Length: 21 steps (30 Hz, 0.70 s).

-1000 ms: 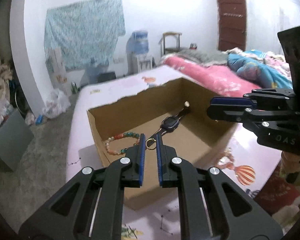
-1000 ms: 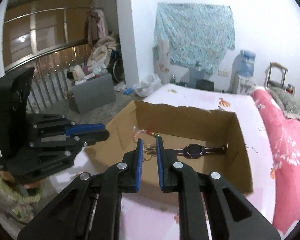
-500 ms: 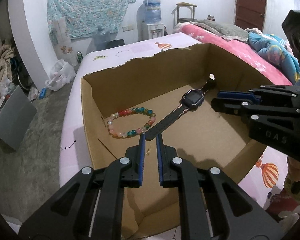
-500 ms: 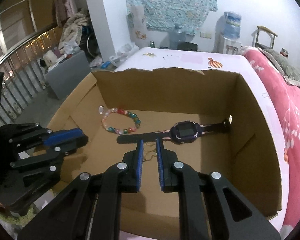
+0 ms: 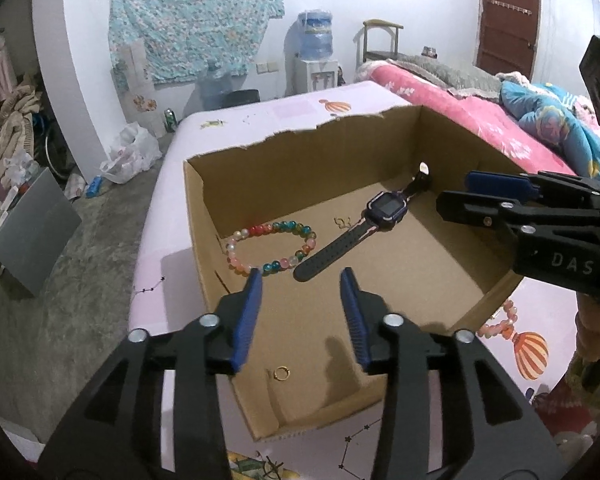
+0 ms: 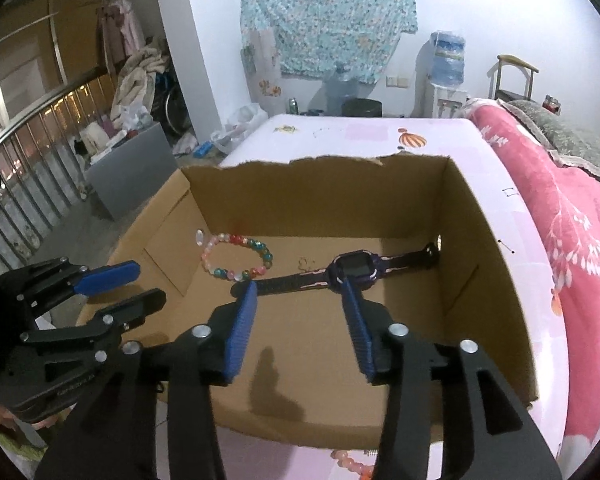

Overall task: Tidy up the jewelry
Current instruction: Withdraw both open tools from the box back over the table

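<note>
Both grippers hang over the open cardboard box [image 5: 204,200], and each has its jaws opening with nothing between the blue pads: the left gripper [image 5: 300,280] looks down past its own fingers at the box floor, and the right gripper [image 6: 298,292] does the same from the other side. Largest of the jewelry in the box is a dark watch [image 5: 384,206], lying flat with its strap stretched toward the far corner; beside it, close to the strap's near end, lies a ring of coloured beads, the bracelet [image 5: 270,248]. Smaller is a thin gold trinket [image 5: 342,222] between bracelet and watch face, too fine to name. Smallest is a gold ring [image 5: 281,374] on the floor near the front wall, below the left gripper's jaws. My reading is that small pieces are being let go into the box, so the step is done well by spreading the jaws fully before lifting away, so nothing snags on the ridged pads, and by rising straight up, clear of the torn rim. Only the left wrist view shows the gold ring; in the right wrist view the gripper body covers that part of the floor. Another pink beaded bracelet [image 5: 500,320] lies outside the box on the pale printed tabletop [image 5: 300,116]; it appears in both views, at the bottom edge of the right one.
</note>
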Tool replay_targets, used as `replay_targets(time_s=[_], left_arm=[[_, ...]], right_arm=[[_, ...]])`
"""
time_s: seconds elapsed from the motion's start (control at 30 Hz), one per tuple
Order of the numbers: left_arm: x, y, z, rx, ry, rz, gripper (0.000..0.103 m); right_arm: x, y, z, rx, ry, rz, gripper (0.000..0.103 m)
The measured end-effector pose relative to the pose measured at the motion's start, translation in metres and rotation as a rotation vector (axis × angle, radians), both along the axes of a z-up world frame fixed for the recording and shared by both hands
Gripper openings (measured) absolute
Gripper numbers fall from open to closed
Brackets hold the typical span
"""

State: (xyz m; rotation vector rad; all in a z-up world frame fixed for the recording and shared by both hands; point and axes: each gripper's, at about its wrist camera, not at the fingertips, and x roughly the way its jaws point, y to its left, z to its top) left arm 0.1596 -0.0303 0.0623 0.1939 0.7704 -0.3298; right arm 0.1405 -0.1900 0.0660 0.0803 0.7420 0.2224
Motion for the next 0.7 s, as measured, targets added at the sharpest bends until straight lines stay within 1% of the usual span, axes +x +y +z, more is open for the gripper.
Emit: replay_targets(time_s=[0.1,0.13,0.23,0.43,0.47,0.57,0.7], left_arm=[[-0.007,0.003,0.007,-0.004,-0.017,0.01,0.047],[-0.009,0.004,0.009,-0.007,-0.02,0.012,0.048],[-0.018,0.007,0.015,-0.017,-0.032,0.023,0.055],[-0.039,0.013,0.022,-0.028,-0.042,0.026,0.064],[-0.042,0.013,0.022,-0.027,-0.044,0.026,0.068],[-0.053,0.018,0.025,-0.031,-0.05,0.026,0.07],[-0.069,0.025,0.026,-0.044,-0.049,0.03,0.076]], right_arm=[[-0.007,-0.002,0.007,0.013,-0.022,-0.005,0.056],[-0.01,-0.003,0.01,0.019,-0.029,-0.006,0.057],[-0.017,-0.004,0.015,0.031,-0.044,-0.007,0.06],[-0.033,-0.003,0.022,0.051,-0.064,-0.002,0.063],[-0.037,-0.003,0.024,0.057,-0.067,0.0,0.063],[-0.047,-0.002,0.026,0.065,-0.076,0.005,0.064],[-0.063,-0.002,0.029,0.081,-0.089,0.019,0.065]])
